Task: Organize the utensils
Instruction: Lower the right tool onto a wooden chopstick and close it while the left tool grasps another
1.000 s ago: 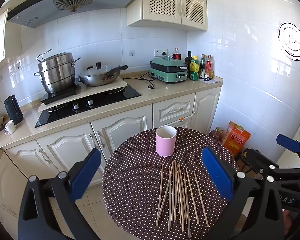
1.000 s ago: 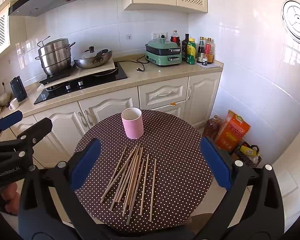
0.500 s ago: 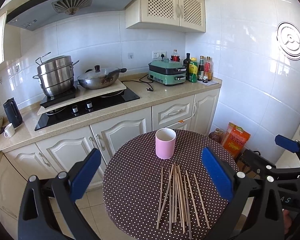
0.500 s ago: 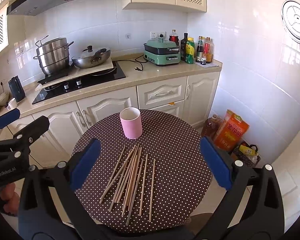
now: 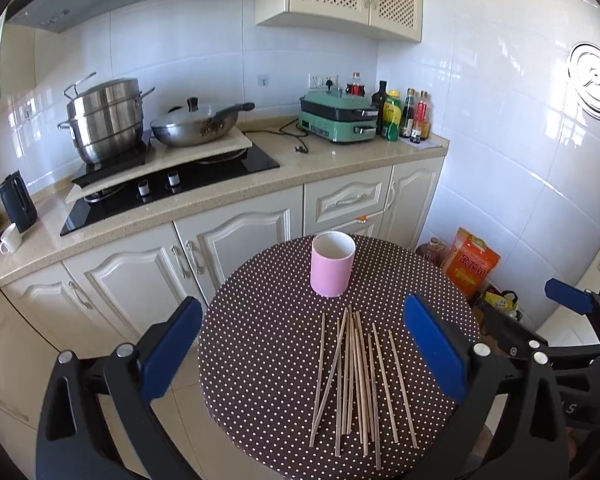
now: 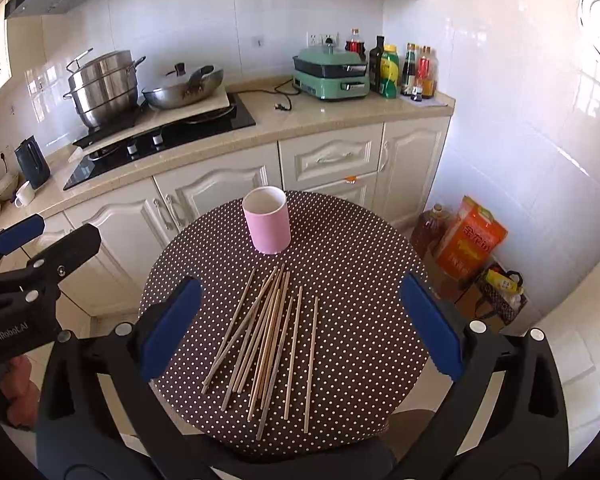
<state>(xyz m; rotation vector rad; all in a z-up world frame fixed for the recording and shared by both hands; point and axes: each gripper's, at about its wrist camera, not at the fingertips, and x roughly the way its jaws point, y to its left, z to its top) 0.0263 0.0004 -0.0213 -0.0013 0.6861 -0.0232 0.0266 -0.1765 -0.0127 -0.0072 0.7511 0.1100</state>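
While both grippers hang above the near edge of the round tabletop point(image 6: 360, 240), nothing has yet been picked up. The left gripper point(image 5: 302, 354) stands with its jaws spread wide and empty; the right gripper point(image 6: 298, 326) likewise, released and holding nothing.

Location of task items: the wooden chopsticks point(image 6: 268, 336) lie loose on the polka-dot cloth, directly ahead of and below both grippers, between their blue pads. Several in the middle of the group overlap or cross; two on the right-hand side lie apart and roughly parallel. The pink cup point(image 6: 267, 225) stands upright beyond the far tips of the chopsticks, empty as far as its mouth shows, and judged to be the intended holder.

Risks noted:
- The chopsticks are thin and lie flat on the cloth. A closing gripper may skid over one or pinch the cloth with it.
- In the crossed cluster, a grasp on one stick is likely to lever or drag its neighbours (some ends lie close to the near rim and could roll off).
- The cup looks light and tall. A chopstick striking its rim at an angle could tip it or push it away.
- The two grippers sit near each other, so simultaneous reaches into the same cluster risk a collision.
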